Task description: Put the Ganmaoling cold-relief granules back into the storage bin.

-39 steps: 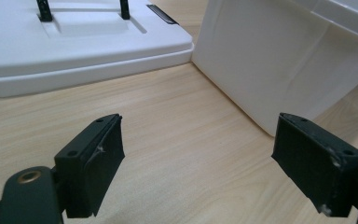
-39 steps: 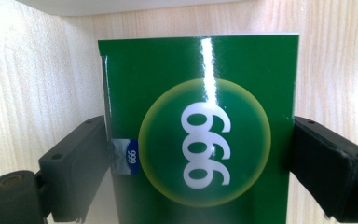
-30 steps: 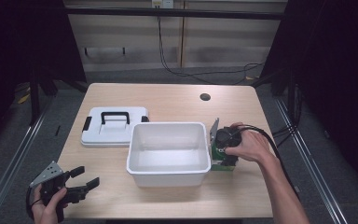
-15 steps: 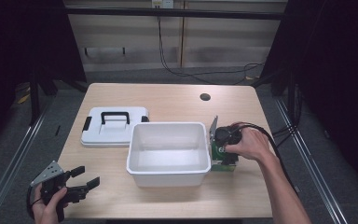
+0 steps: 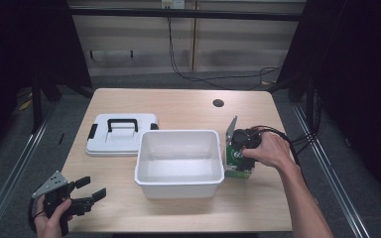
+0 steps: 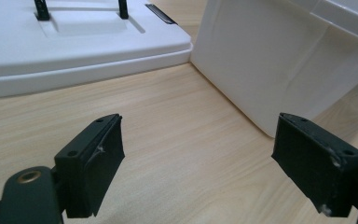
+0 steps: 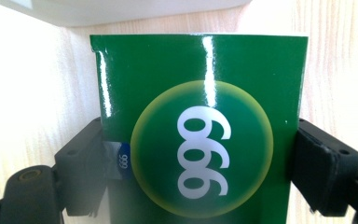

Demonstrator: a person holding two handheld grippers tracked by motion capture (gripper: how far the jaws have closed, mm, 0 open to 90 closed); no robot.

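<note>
Not much has moved in the last second: my right gripper (image 5: 239, 153) stays clamped on the green box (image 7: 198, 126), jaws against both its sides, standing just right of the white bin (image 5: 179, 161). My left gripper (image 5: 87, 196) idles spread wide at the near left. Lift into the bin looks next.

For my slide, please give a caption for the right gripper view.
Right gripper with a jaw at each side of a green box printed 999, on the wooden table.

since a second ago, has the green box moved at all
No. The green box sits at the same spot against the white bin's right wall, with the right tool around it.
</note>
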